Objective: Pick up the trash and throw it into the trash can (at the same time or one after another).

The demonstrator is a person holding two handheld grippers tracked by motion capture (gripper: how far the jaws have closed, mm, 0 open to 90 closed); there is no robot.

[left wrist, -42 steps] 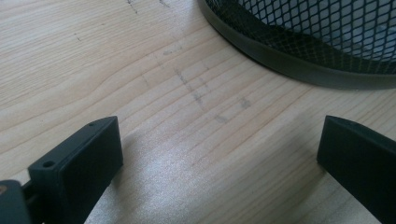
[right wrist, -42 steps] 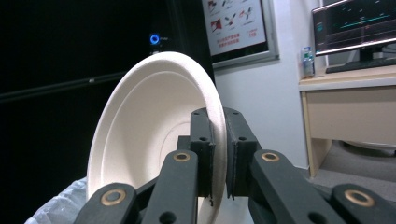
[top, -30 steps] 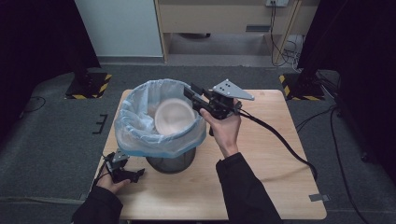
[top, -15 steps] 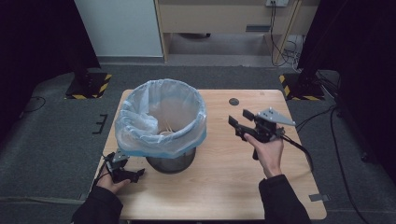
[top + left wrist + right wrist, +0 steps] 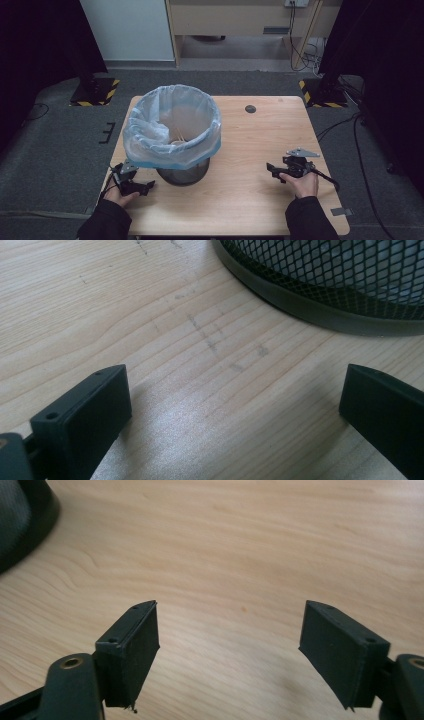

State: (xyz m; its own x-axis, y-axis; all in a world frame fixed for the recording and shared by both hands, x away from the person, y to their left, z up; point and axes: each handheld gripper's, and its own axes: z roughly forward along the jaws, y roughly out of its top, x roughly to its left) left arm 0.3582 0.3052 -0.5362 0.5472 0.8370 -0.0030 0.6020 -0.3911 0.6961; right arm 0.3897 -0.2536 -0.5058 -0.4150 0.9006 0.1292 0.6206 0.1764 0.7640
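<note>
A black mesh bin [image 5: 182, 172] lined with a pale blue plastic bag [image 5: 150, 135] stands on the wooden table [image 5: 250, 200], left of the middle. Pale items [image 5: 177, 143] lie inside it. My left gripper [image 5: 149, 186] rests low on the table in front of the bin's left side. Its jaws are open around bare wood [image 5: 235, 390], with the bin's mesh base [image 5: 320, 290] just ahead. My right gripper [image 5: 270, 168] is low over the table's right front and points left toward the bin. Its jaws have just been opening and stand wide, with nothing between them [image 5: 230, 630].
A small dark round mark [image 5: 250, 108] sits near the table's far edge. The bin's dark base [image 5: 20, 515] is in the top left corner of the right gripper view. Bare wood stretches between the bin and the right hand. Dark floor surrounds the table.
The right gripper was at the bin's rim with a pale round thing at its jaws. It has since swung right and down to the table's right front, jaws empty. The left hand kept still.
</note>
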